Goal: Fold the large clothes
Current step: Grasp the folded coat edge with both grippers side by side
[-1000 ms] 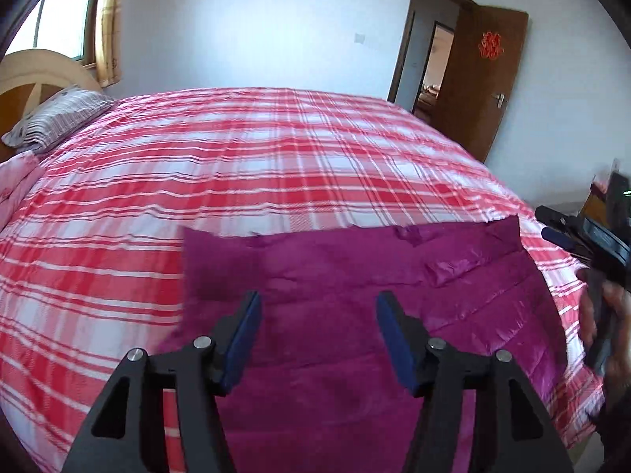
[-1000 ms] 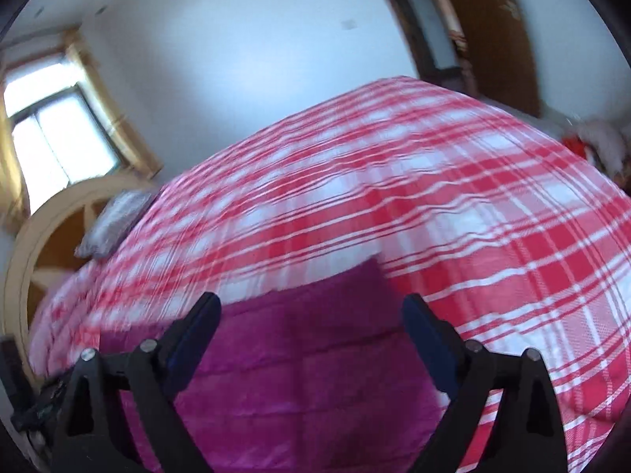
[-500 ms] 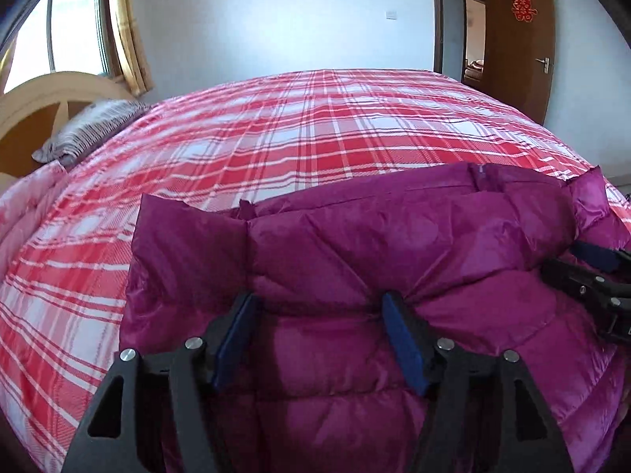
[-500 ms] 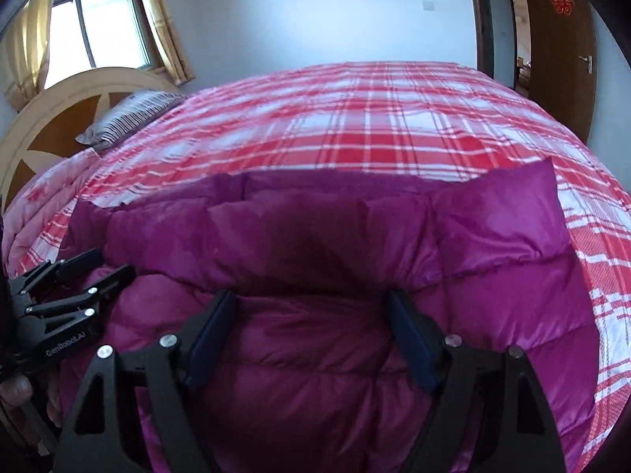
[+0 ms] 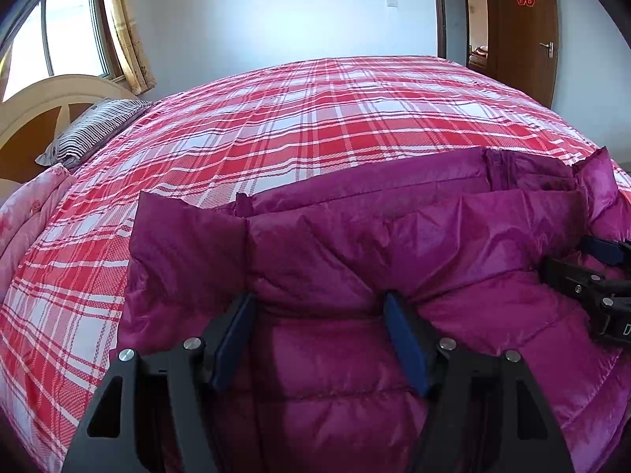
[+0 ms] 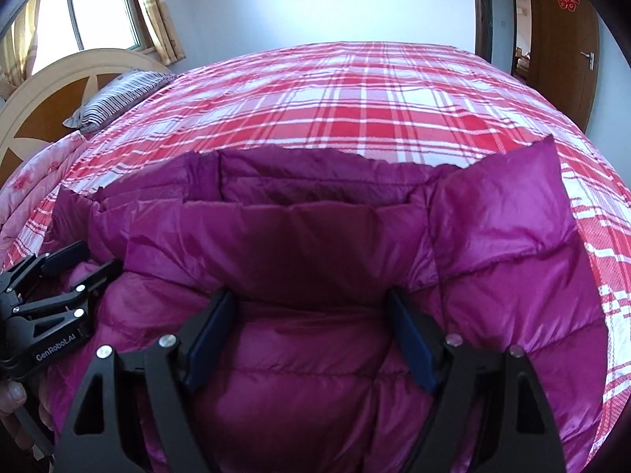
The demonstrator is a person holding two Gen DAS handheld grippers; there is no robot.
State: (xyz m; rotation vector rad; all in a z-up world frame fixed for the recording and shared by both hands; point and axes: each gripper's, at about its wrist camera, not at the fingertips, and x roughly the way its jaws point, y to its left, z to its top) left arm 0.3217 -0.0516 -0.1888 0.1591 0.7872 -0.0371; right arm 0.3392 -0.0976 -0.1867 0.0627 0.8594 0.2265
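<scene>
- Left wrist view: the left claw (image 5: 319, 307) points down at a magenta puffer jacket (image 5: 394, 244) lying on the near part of a bed (image 5: 315, 118) covered with a red and white plaid sheet.
- Its two blue pads (image 5: 236, 327) stand apart, with a raised fold of the jacket bulging between them; the fabric touches both pads, but whether they press on it cannot be told for sure.
- At the right edge of this view the right claw (image 5: 591, 276) rests on the same jacket, seen from the side.
- Right wrist view: the right claw (image 6: 311, 307) has its pads spread fairly wide, set against a puffed ridge of the jacket (image 6: 315, 236) that fills the gap between them.
- A flap of the jacket stands up at the right, near the plaid sheet.
- The left claw (image 6: 71, 276) shows at the left edge, low over the jacket's left side, with a fingertip of the person's hand (image 6: 12, 394) below it.
- A striped pillow (image 6: 114, 98) lies by the curved wooden headboard (image 6: 39, 98) at the far left, beside a pink patterned quilt (image 6: 31, 181).
- Behind the bed are a window with yellow curtains (image 6: 157, 12) and, at the right, an open brown door (image 6: 564, 39) with a red paper decoration.
</scene>
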